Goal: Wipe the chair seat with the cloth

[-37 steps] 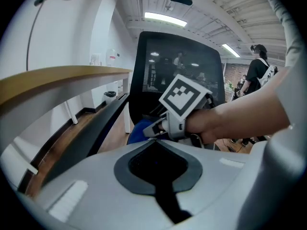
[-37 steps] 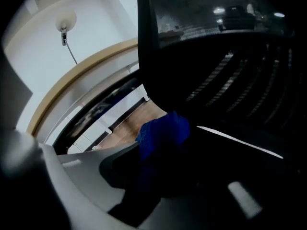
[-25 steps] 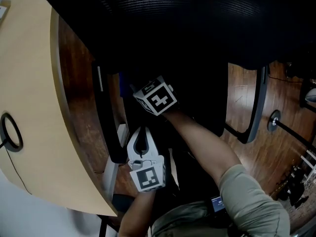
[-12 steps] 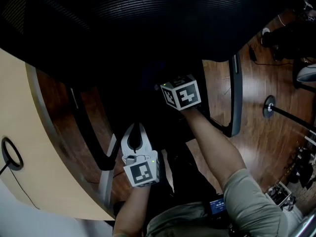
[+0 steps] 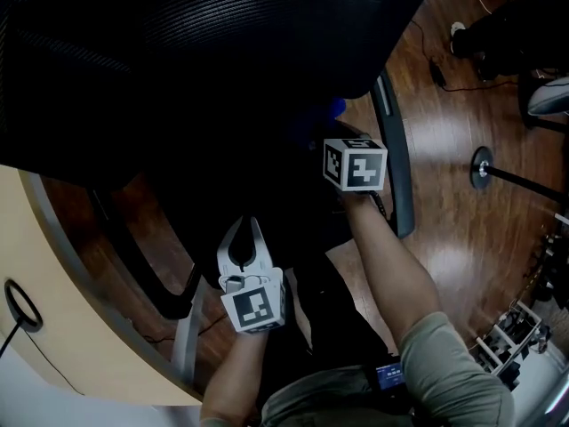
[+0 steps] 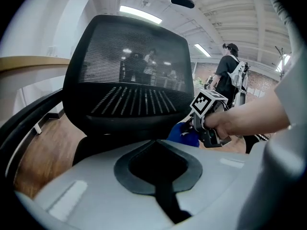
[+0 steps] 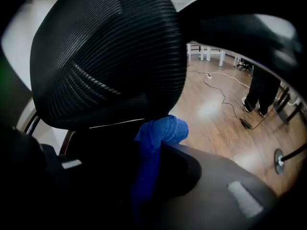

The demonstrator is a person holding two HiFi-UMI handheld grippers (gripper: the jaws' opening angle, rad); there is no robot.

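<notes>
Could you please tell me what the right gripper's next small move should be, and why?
Probably drag the right gripper leftward across the chair seat: its jaws clamp the blue cloth, which sits at the seat's right side near the armrest, leaving most of the seat to its left.

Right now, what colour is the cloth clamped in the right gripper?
Blue. The cloth shows best in the right gripper view.

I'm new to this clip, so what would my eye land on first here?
The big black mesh chair fills the upper part of the head view. Against it the bright blue cloth stands out, pinched in the right gripper just below the backrest. The left gripper hangs shut and empty, nearer the person.
</notes>
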